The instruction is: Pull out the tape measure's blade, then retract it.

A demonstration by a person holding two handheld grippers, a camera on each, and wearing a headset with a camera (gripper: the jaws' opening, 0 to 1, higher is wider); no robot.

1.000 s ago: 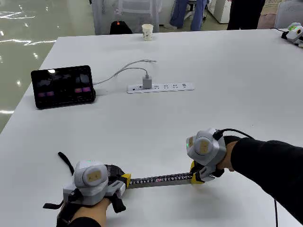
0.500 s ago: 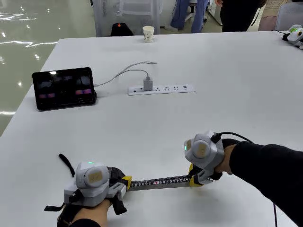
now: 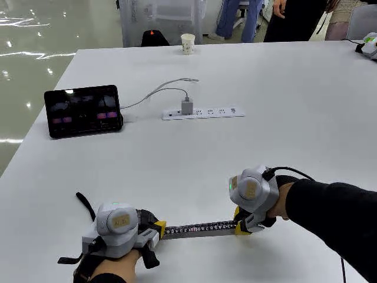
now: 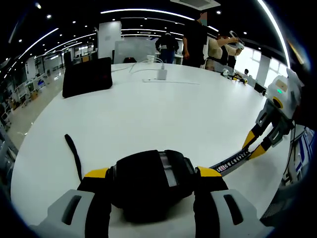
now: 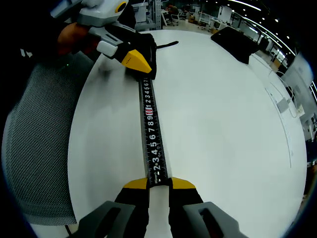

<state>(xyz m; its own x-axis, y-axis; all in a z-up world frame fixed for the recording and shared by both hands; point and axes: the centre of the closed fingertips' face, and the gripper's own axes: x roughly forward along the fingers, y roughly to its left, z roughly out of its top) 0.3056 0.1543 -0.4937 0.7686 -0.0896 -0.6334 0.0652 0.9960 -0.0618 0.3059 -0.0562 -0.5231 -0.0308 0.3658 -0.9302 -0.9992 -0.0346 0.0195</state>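
Observation:
The black tape measure case (image 4: 148,181) rests on the white table near its front edge, with my left gripper (image 4: 153,173) shut around it, yellow pads on both sides. From the case (image 3: 143,219) the blade (image 3: 197,227) runs right, flat on the table, to my right gripper (image 3: 241,227). In the right gripper view the numbered blade (image 5: 150,129) stretches straight ahead to the case (image 5: 146,49), and my right gripper (image 5: 158,184) is shut on the blade's end. The left gripper (image 3: 156,229) sits at the lower left in the head view.
A black strap (image 3: 84,204) trails from the case on the table. Farther back lie a dark tablet (image 3: 83,110), a white power strip (image 3: 203,111) with a charger and cable, and a paper cup (image 3: 188,43). People stand beyond the far edge.
The right gripper has come a little closer to the left one, so the drawn-out stretch of blade is slightly shorter. The head camera has shifted a bit.

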